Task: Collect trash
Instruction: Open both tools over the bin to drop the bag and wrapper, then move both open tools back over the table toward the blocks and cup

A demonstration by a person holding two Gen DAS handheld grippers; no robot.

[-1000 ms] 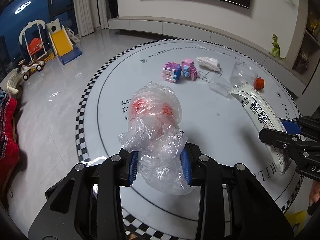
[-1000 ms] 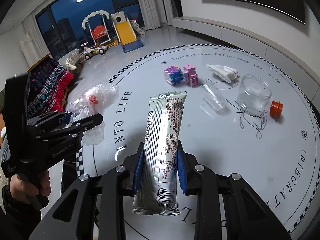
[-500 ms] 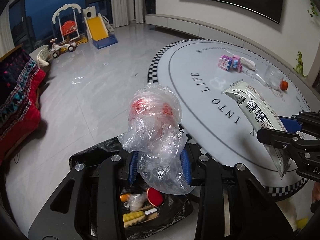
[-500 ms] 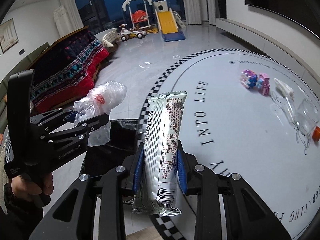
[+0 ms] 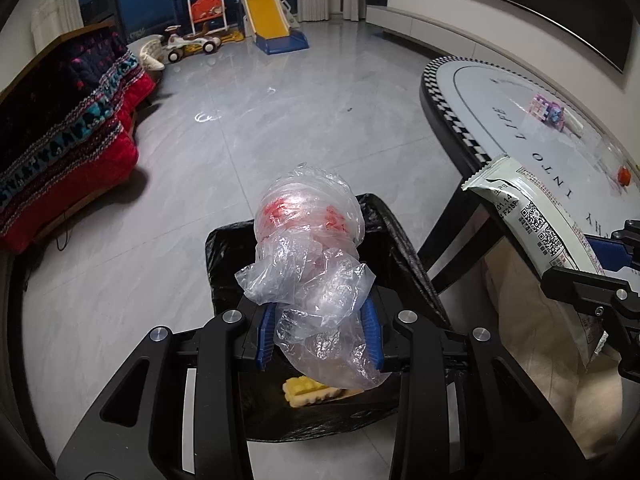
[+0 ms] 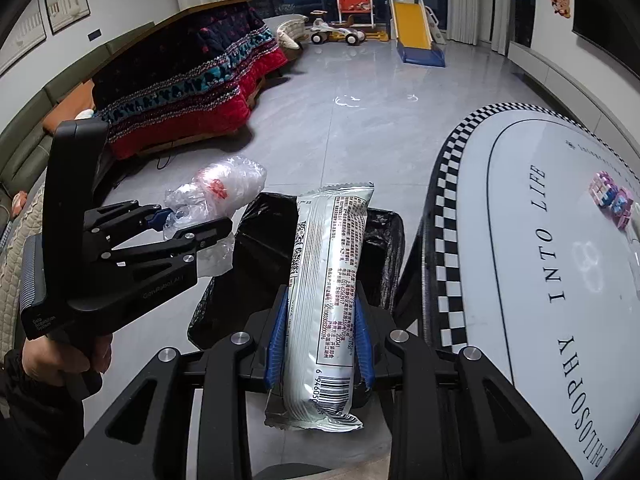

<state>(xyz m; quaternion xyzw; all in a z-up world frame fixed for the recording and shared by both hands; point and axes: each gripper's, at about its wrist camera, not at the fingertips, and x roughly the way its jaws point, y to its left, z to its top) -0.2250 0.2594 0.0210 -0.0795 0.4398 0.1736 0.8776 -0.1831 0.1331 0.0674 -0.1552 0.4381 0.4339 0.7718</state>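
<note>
Both grippers now hang over the black bin bag [image 5: 384,232] instead of the table [image 5: 520,128]; left gripper [image 5: 320,334] still clamps the plastic bag [image 5: 308,256], right gripper [image 6: 320,344] the wrapper [image 6: 332,280].

Clear plastic bag [image 5: 308,264] w/ red print; silver wrapper [image 6: 332,280]; black bin liner [image 5: 396,240]; checkered table rim [image 6: 448,240].

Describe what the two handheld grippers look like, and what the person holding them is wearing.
Both grippers are matte black plastic linkages with silver round bolts and blue ribbed pads. The left gripper has a tall black pistol-style body with faint grey lettering on its side and a ribbed blue-grey strip on its back edge. The hand below it emerges from a dark sleeve. No cables show.
</note>
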